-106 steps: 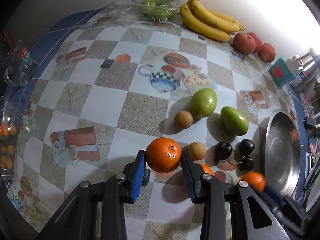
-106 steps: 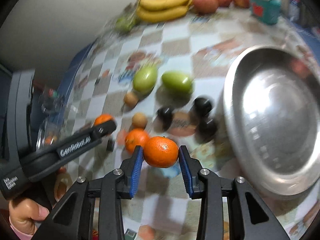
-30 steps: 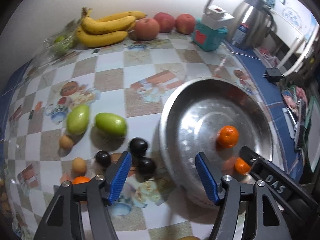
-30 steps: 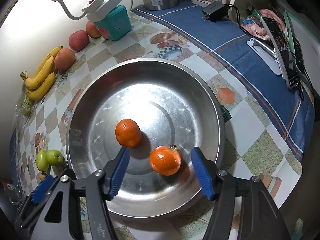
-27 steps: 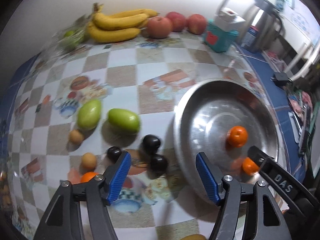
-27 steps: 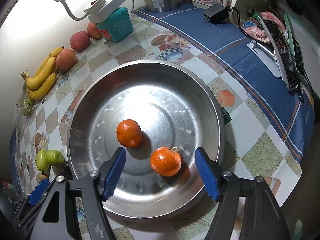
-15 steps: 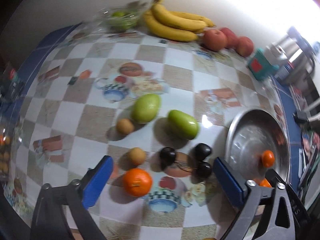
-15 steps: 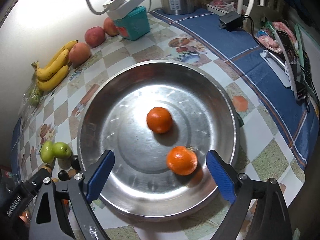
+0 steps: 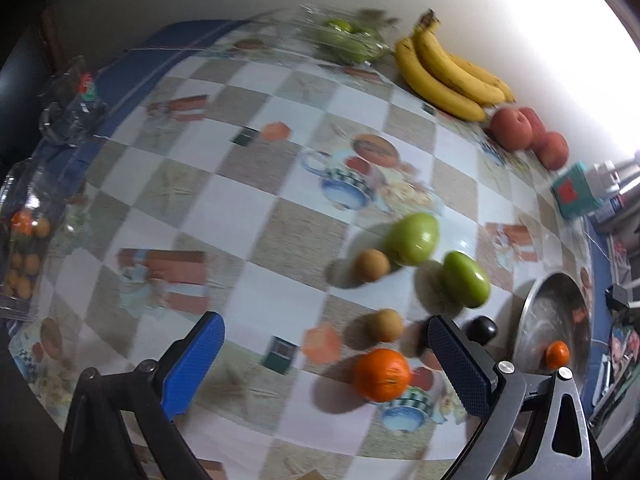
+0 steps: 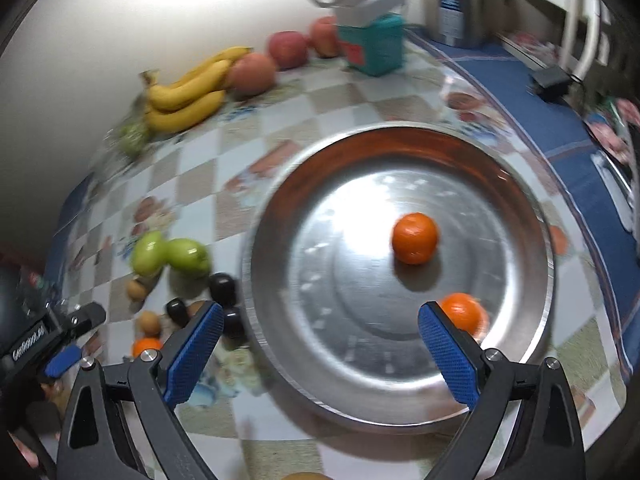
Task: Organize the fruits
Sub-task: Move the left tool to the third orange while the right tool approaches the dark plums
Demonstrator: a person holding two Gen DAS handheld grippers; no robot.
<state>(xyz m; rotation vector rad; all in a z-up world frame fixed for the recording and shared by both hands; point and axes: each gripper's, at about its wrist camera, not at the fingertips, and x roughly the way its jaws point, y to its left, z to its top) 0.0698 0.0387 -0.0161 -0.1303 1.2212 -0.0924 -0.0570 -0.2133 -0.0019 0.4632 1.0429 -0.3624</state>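
Holding left tongs (image 9: 324,354) spread wide; orange (image 9: 382,375) sits between them on the tabletop (image 9: 248,216), untouched. Right tongs (image 10: 320,338) released too. I've swung left off the bowl (image 10: 516,200) since a second ago.

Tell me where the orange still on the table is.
In the left wrist view, the orange sits on the tablecloth low and right of centre, just below a small brown fruit, left of the metal bowl.

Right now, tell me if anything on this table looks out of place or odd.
Nothing is spilled or damaged. One orange lies alone on the tablecloth, while two oranges already sit in the metal basin. Both grippers, left and right, are open and empty.
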